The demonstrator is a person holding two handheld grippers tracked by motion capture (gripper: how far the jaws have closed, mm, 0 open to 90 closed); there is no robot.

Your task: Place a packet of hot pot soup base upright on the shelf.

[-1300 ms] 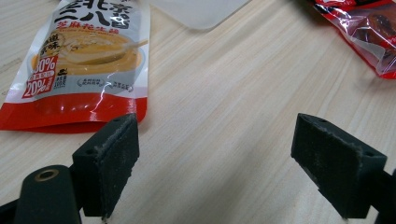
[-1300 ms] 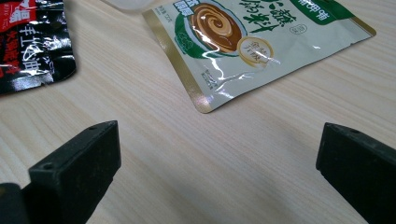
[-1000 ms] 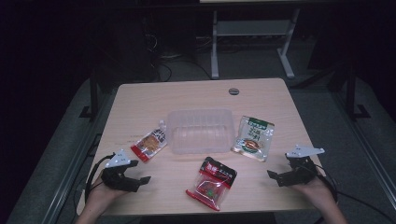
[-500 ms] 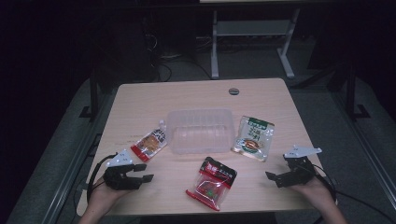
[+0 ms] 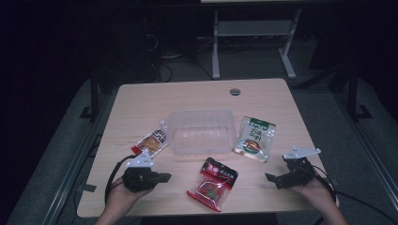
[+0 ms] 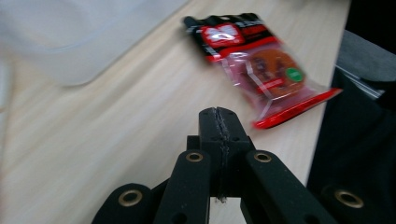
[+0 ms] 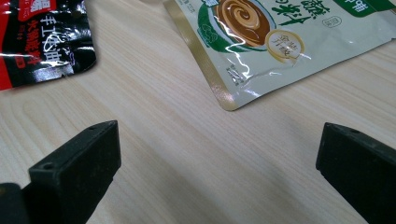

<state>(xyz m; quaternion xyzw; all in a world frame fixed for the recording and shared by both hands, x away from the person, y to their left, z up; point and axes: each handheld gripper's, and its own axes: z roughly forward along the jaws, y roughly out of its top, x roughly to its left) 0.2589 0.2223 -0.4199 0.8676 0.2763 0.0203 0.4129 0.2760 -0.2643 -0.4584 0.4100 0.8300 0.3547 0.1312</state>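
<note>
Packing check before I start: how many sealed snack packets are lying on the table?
3: an orange packet left of the clear tub, a green-white packet right of it, a red packet in front.

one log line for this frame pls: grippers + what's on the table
left hand-held gripper: shut, empty | right hand-held gripper: open, empty | red packet: between them | clear tub: mid-table | green packet: right of tub | orange packet: left of tub

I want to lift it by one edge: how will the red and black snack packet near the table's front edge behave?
The red and black packet looks like thin glossy film, so it will probably sag and may slip. It lies flat, so it shouldn't roll. It seems light and may slide if nudged.
</note>
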